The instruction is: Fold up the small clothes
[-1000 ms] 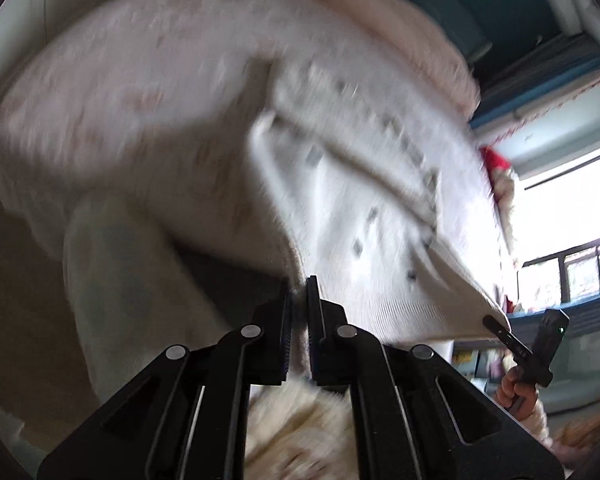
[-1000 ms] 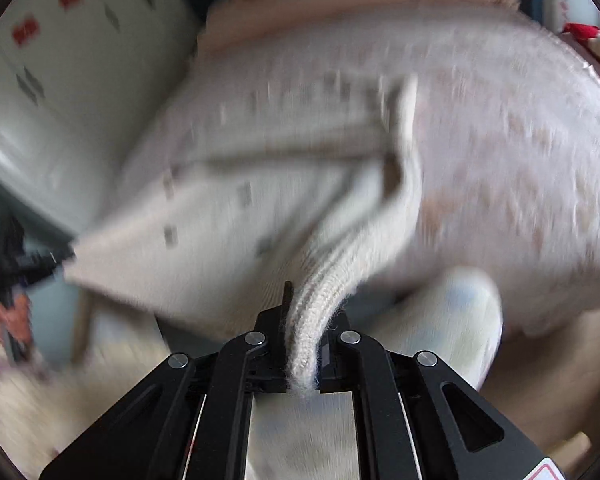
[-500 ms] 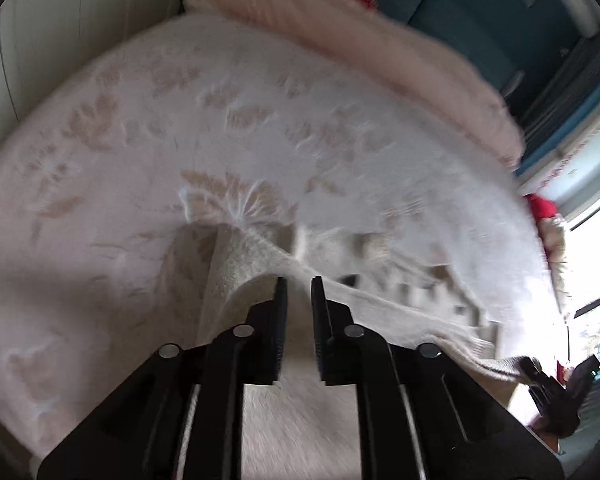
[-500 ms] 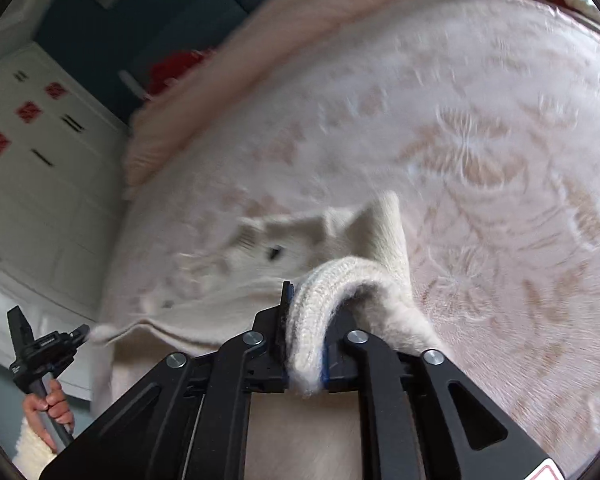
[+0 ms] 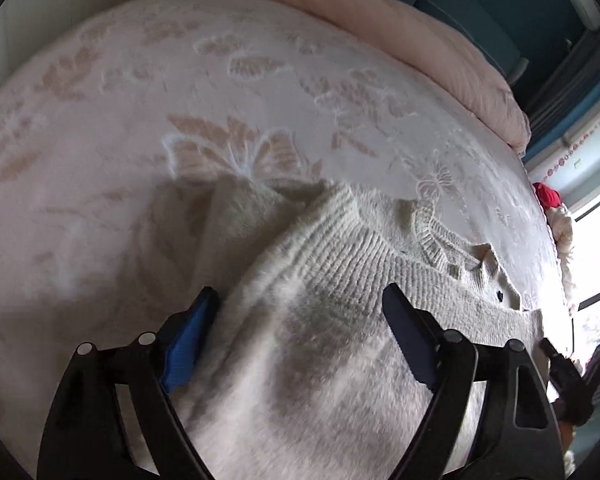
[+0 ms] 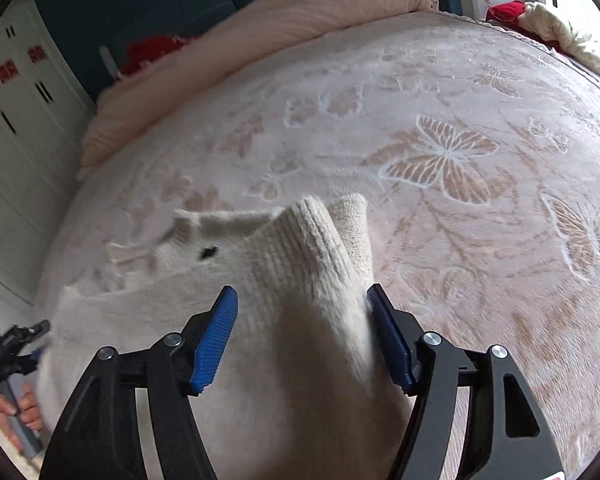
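Sweater (image 5: 324,344) is down on the bed (image 5: 180,92), cream knit, one ribbed cuff (image 6: 320,240) humped up at each side and collar (image 5: 432,232) at the far edge. Left gripper (image 5: 300,308): jaws have just been opening, now spread wide, knit lying between them but the pads aren't pressing it. Right gripper (image 6: 300,308): same, just opened, fingers apart, cuff standing loose in the gap and brushing the right pad.

Looks like the release after laying it flat. To do it well: lift both grippers straight up so the fuzzy knit doesn't snag on the blue pads and drag. Check the sleeves lie flat before regrasping; the raised cuff probably needs smoothing first.
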Motion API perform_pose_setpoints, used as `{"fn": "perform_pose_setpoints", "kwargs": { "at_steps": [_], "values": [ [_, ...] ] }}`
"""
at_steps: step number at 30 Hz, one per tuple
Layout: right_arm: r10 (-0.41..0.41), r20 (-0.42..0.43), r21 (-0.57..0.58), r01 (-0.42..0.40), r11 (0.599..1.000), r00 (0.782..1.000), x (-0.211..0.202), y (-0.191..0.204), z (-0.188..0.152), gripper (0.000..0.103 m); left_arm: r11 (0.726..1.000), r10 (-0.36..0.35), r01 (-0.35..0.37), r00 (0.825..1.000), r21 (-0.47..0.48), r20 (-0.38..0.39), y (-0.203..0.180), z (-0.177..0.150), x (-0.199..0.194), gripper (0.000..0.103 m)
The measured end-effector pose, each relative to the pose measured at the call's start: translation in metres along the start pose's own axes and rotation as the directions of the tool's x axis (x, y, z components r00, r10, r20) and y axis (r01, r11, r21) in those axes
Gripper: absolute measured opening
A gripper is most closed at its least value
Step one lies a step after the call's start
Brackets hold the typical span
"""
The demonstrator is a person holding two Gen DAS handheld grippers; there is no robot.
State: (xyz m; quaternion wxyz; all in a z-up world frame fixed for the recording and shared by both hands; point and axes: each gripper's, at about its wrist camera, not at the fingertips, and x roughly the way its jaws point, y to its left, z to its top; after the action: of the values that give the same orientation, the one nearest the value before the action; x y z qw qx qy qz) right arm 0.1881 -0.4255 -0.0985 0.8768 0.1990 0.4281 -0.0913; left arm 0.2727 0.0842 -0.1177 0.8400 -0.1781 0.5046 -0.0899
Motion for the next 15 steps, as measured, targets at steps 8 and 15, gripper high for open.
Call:
{"fn": "perform_pose_setpoints", "kwargs": {
  "at_steps": [8, 15],
  "values": [
    [0.151, 0.151, -0.001, -0.153, 0.988, 0.977, -0.063, 0.023, 0.028, 0.011, 0.997, -0.065, 0.058, 0.987, 0.055, 0.145, -0.021, 0.027, -0.062, 0.008],
    [0.124, 0.147, 0.049, -0.133, 0.990, 0.981, -0.023, 0.012, 0.061, 0.014, 1.000, 0.015, -0.017, 0.988, 0.016, 0.154, -0.020, 0.071, -0.043, 0.010]
  ]
}}
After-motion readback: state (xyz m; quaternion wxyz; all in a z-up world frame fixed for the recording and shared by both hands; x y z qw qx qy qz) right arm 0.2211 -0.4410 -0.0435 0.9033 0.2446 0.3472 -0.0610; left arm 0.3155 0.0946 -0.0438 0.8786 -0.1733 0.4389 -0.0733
